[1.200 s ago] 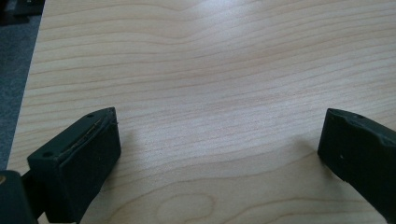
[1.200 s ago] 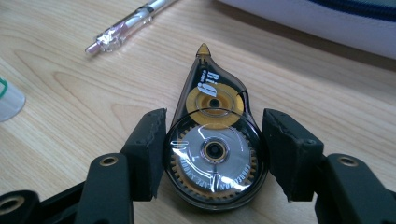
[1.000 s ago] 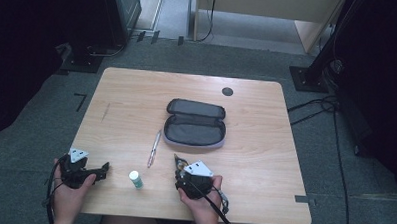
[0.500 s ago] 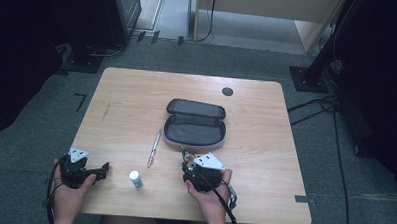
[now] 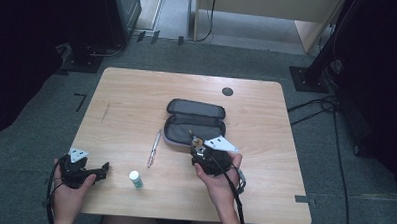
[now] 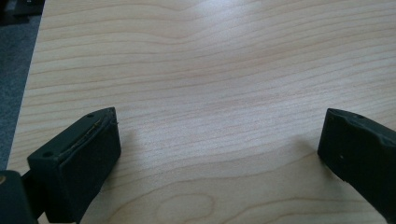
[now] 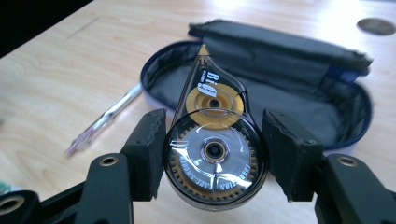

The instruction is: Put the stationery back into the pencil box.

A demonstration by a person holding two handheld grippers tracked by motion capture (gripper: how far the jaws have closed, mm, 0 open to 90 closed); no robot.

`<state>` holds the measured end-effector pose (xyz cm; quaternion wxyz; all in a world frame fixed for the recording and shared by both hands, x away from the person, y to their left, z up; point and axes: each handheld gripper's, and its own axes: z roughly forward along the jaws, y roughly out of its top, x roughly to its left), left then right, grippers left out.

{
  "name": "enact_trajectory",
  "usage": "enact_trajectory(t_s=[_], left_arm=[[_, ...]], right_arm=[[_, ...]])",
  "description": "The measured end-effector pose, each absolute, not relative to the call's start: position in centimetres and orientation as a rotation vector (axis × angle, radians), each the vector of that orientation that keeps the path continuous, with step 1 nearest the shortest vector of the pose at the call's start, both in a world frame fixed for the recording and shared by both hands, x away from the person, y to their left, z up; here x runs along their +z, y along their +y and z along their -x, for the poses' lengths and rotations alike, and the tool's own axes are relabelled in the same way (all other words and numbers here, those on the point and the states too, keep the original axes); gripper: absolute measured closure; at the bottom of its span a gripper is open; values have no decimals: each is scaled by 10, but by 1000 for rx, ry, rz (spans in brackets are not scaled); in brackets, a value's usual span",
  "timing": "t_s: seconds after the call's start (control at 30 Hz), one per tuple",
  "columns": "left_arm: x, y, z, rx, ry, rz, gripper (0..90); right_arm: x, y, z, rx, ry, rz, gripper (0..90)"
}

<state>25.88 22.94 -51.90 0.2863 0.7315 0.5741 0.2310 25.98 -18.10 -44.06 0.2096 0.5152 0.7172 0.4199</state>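
A clear correction-tape dispenser point(image 7: 212, 144) with gold and black wheels sits clamped between the pads of my right gripper point(image 7: 212, 154), its tip pointing at the open dark pencil case point(image 7: 289, 93). From above, that gripper point(image 5: 199, 144) hovers at the case's point(image 5: 193, 119) near edge. My left gripper point(image 5: 102, 169) rests at the table's front left, jaws wide apart; in its own view the left gripper point(image 6: 217, 144) has only bare wood between its pads.
A pen point(image 5: 154, 148) lies left of the case, also seen as a pen point(image 7: 105, 119) from the right gripper. A small white bottle with a green cap point(image 5: 135, 179) stands between my hands. A dark round grommet point(image 5: 227, 91) marks the table's far side.
My right gripper has risen and moved away from me toward the pencil case, carrying the tape dispenser. The left hand has stayed put.
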Motion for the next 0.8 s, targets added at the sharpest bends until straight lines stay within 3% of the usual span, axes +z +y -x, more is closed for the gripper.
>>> enact_trajectory(t_s=[0.3,0.8], left_arm=[[-519,229,-259,617,1534,-1956,0],[-519,229,-259,615,1528,-1963,0]], right_arm=[[-434,-187,-287,1109,1971,-1446,421],[-464,-190,-345,1015,1986,-1575,421]])
